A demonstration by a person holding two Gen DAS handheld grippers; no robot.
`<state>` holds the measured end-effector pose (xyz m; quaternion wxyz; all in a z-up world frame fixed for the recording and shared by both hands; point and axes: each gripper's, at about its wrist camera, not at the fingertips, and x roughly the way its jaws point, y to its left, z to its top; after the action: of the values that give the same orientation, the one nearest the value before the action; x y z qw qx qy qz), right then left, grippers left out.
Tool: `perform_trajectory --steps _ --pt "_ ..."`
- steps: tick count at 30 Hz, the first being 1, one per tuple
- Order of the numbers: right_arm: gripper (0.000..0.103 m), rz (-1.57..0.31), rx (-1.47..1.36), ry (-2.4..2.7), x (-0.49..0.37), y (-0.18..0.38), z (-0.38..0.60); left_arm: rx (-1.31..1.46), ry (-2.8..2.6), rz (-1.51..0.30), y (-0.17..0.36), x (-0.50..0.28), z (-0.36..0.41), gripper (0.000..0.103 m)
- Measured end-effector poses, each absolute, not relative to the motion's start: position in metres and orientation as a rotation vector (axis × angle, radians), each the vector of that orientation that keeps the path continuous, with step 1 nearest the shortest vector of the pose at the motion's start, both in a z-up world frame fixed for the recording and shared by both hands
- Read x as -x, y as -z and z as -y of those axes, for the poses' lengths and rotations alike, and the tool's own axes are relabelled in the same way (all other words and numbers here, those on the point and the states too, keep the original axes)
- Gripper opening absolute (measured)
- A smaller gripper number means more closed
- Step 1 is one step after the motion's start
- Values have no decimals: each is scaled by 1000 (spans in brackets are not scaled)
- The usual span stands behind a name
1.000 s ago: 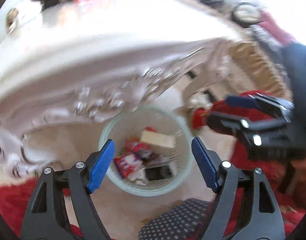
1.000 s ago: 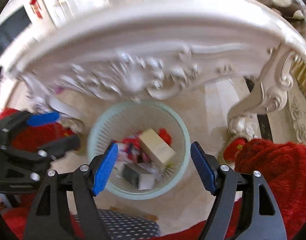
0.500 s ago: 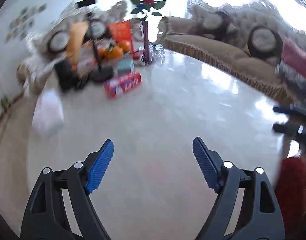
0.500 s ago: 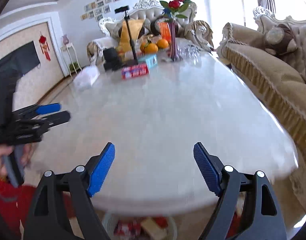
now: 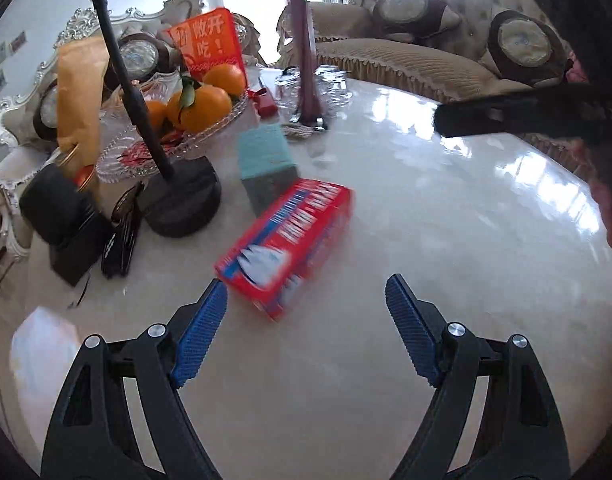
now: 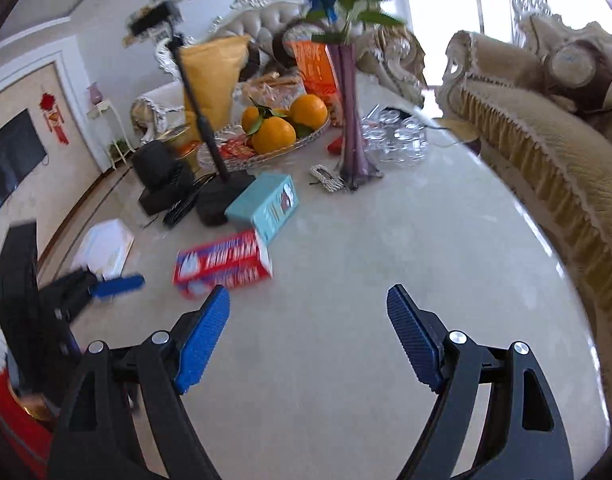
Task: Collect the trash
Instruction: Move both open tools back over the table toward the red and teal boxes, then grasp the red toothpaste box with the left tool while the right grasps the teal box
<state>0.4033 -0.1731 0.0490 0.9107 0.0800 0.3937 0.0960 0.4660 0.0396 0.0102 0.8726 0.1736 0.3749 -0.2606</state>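
Note:
A red and blue carton (image 5: 285,246) lies on the pale marble table (image 5: 445,240), just ahead of my open, empty left gripper (image 5: 306,304). A teal box (image 5: 266,154) lies behind it. In the right wrist view the red carton (image 6: 222,262) and the teal box (image 6: 264,205) lie ahead and left of my open, empty right gripper (image 6: 307,312). The left gripper's blue pad (image 6: 116,285) shows at the left edge there. The right gripper is a dark blur (image 5: 517,116) at the right of the left wrist view.
A glass fruit tray with oranges (image 5: 194,108), a purple vase (image 5: 307,76), a black stand on a round base (image 5: 180,200), a black box (image 5: 70,232) and glasses (image 6: 397,140) crowd the table's far end. A white packet (image 6: 106,246) lies at the left. A sofa (image 6: 545,152) runs along the right.
Both grippers have risen from above the trash basket under the table to above the tabletop and moved forward toward the red carton and teal box. Both stay open.

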Motion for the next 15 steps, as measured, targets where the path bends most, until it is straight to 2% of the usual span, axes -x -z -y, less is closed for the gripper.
perform_trajectory --steps 10,15 --pt "77 -940 -196 -181 -529 -28 105 -262 629 -776 -1 -511 -52 80" --pt "77 -982 -181 -129 -557 -13 85 -338 652 -747 -4 -514 -52 80"
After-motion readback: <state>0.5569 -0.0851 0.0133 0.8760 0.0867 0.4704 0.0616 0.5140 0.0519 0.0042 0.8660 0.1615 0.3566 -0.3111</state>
